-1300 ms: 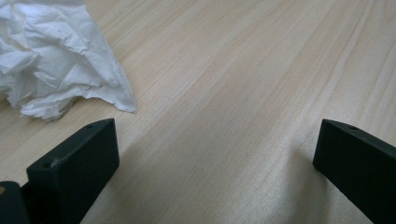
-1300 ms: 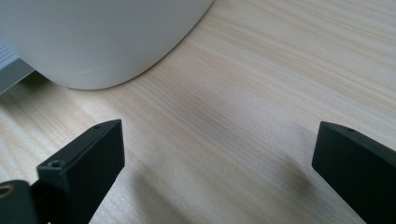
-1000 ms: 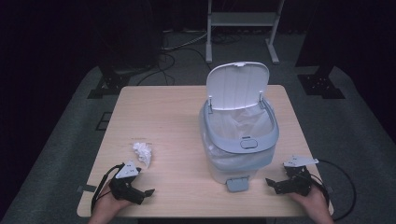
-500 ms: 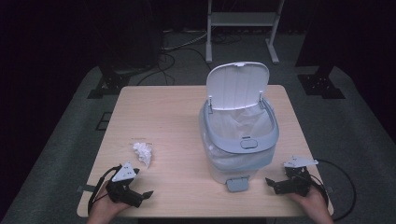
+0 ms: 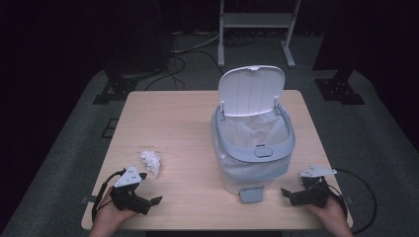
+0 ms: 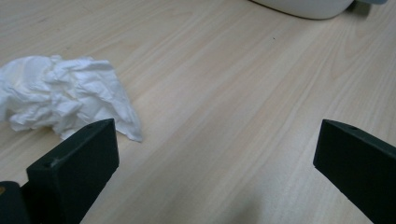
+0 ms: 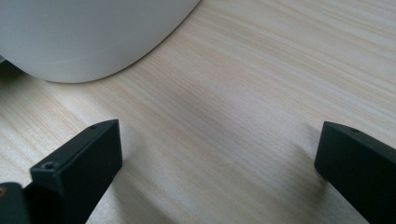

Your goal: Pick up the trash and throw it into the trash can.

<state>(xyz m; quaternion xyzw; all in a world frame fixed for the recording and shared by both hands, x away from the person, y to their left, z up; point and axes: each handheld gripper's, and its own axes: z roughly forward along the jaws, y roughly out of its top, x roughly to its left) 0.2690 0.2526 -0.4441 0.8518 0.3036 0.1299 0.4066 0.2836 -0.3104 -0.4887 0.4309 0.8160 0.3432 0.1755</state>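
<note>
Two black jaws of the left hand-held gripper [image 6: 215,172] rising from the bottom edge, spread wide apart, nothing between them but bare wood. Pale wooden surface [image 6: 224,84] with fine grain running slantwise. Crumpled white tissue [image 6: 65,98] lying on it at the left, just beyond the tip of the left jaw and near it, whether touching cannot be told; one thin corner pointing toward the gap between the jaws. At the top edge, the rounded white base of a bin [image 6: 303,7], well apart from the tissue.
</note>
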